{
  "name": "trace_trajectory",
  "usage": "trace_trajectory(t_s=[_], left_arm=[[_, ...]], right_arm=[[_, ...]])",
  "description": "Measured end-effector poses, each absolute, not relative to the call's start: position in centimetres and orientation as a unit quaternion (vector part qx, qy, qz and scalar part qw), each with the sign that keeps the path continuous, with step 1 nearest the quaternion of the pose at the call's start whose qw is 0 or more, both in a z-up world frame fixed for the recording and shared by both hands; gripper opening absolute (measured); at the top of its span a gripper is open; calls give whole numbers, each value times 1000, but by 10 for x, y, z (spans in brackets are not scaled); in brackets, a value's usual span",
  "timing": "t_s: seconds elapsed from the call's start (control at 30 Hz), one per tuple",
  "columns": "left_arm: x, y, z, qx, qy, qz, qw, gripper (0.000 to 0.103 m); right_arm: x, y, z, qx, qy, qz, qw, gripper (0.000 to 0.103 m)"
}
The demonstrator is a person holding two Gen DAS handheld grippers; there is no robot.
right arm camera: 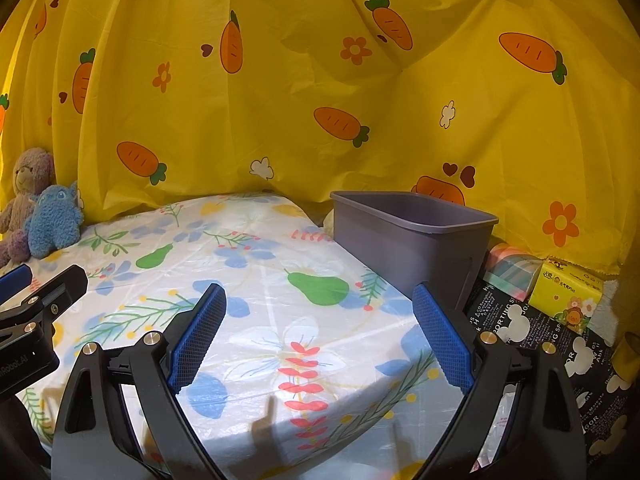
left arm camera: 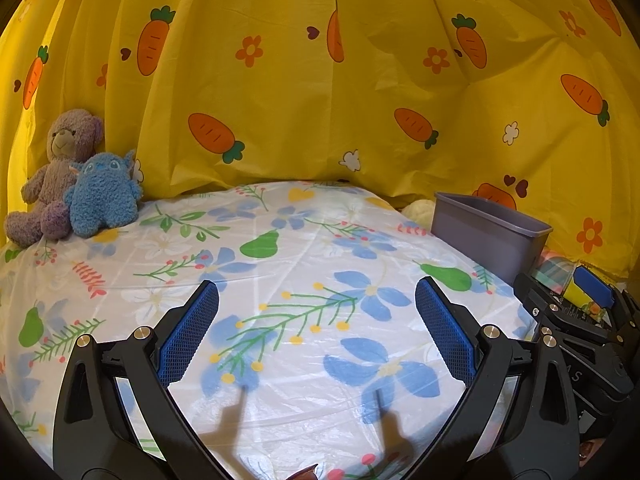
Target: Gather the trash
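Two hand-held grippers hover over a worktop [left arm camera: 280, 264] covered in a floral plastic sheet, with the job of collecting trash apparently either finished or yet to find its target. The left gripper [left arm camera: 316, 332] has its blue-padded fingers [left arm camera: 192, 336] spread wide and holds nothing; the right gripper [right arm camera: 320, 336] is likewise spread wide and empty, its fingers [right arm camera: 442, 340] framing bare printed sheet.

A grey bin [right arm camera: 408, 236], the likely home for any rubbish, stands at the far right edge of the sheet against a yellow carrot-print curtain [right arm camera: 320, 80]. Its inside is hidden from both views, so whether it already holds anything cannot be told.

No crumpled paper, wrapper or other loose scrap shows anywhere on the sheet between the grippers. To the right of the bin, off the sheet, a yellow tissue pack [right arm camera: 568, 296] sits on a black cloth printed with mouse-ear shapes [right arm camera: 520, 320], beside a pastel striped item that is too indistinct to name; a yellowish tube-like object [right arm camera: 628, 356] lies near the right margin. Any of these might count as trash, though that is only a guess.

Two plush toys, a purple bear [left arm camera: 56, 172] and a blue monster [left arm camera: 102, 196], sit touching one another at the far left corner, well apart from the bin.
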State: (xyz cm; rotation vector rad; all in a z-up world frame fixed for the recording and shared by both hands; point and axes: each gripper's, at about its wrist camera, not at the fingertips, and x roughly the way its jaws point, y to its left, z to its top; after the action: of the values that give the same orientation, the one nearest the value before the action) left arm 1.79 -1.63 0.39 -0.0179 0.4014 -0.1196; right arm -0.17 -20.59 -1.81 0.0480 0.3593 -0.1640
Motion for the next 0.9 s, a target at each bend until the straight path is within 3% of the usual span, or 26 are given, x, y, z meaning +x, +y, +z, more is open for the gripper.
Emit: trace_trajectory(t_s=[0.9], left_arm=[[18,-19,4,-9,200,-61,978,97]], right_arm=[[-4,-208,-17,25,177,-84,980,91]])
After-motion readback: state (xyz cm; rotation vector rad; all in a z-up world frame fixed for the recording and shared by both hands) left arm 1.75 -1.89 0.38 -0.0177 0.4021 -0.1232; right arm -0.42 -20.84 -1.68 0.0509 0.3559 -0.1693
